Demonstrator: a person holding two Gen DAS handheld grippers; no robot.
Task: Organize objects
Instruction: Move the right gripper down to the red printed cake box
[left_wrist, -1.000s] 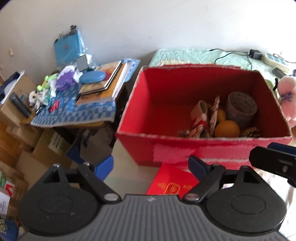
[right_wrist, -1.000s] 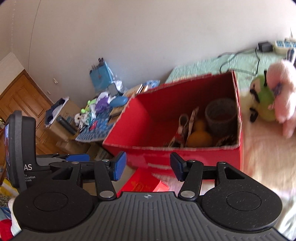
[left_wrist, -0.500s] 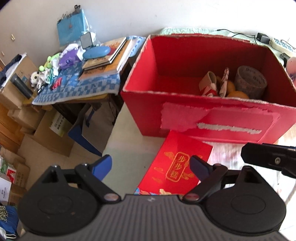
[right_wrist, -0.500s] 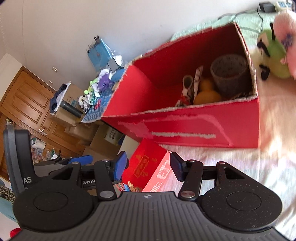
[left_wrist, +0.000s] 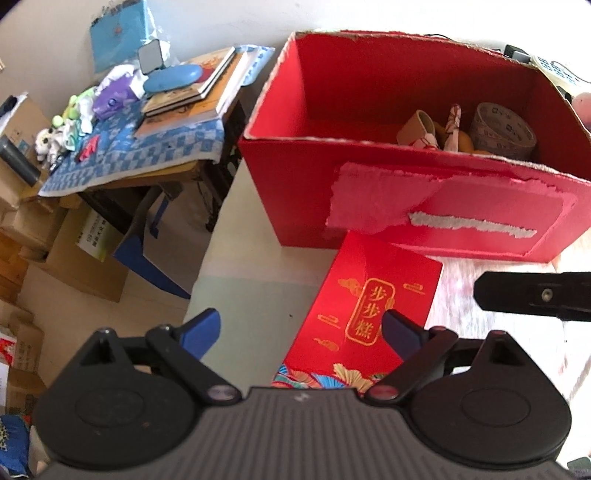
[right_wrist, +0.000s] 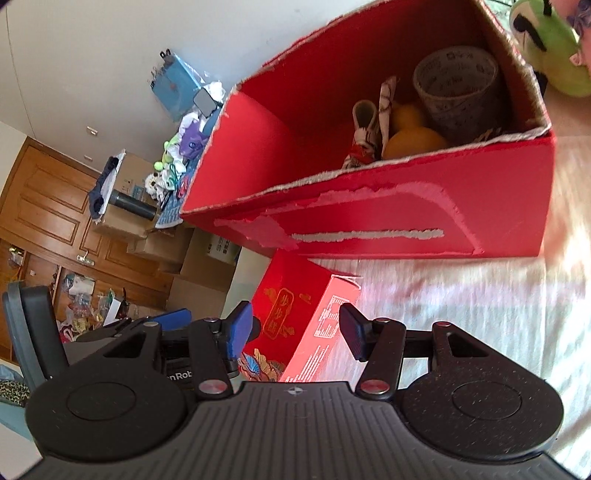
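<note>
**Red gift box lies in front of the open carton; both grippers released**

As both wrist views look forward over a pale cloth-covered surface, we record a large red cardboard box (left_wrist: 436, 206) standing open at the top, its front face scarred where a label was torn away. Inside it, gathered toward its right end, we see a roll of tape (right_wrist: 456, 96), two orange fruits (right_wrist: 413, 142), a smaller tan roll (left_wrist: 415, 127) and a folded red-and-white patterned item (right_wrist: 384, 107).

The flat red gift box (left_wrist: 369, 310), printed with gold characters, lies on the surface just in front of the carton, its far end near or touching the carton's front wall; we cannot tell which.

The left hand-held gripper (left_wrist: 301, 326) is released, jaws wide apart and holding nothing. The near end of the gift box appears between and beyond its blue fingertips (left_wrist: 203, 325), without visible contact.

The right hand-held gripper (right_wrist: 295, 330) is likewise spread open and empty, hovering above the near right edge of the gift box. Part of the left unit shows at the lower left of the right wrist view.

To the left, a low side table with a blue checked cloth (left_wrist: 147, 155) carries books, a blue case and small toys. A green plush toy (right_wrist: 546, 48) sits beyond the carton's right end.
</note>
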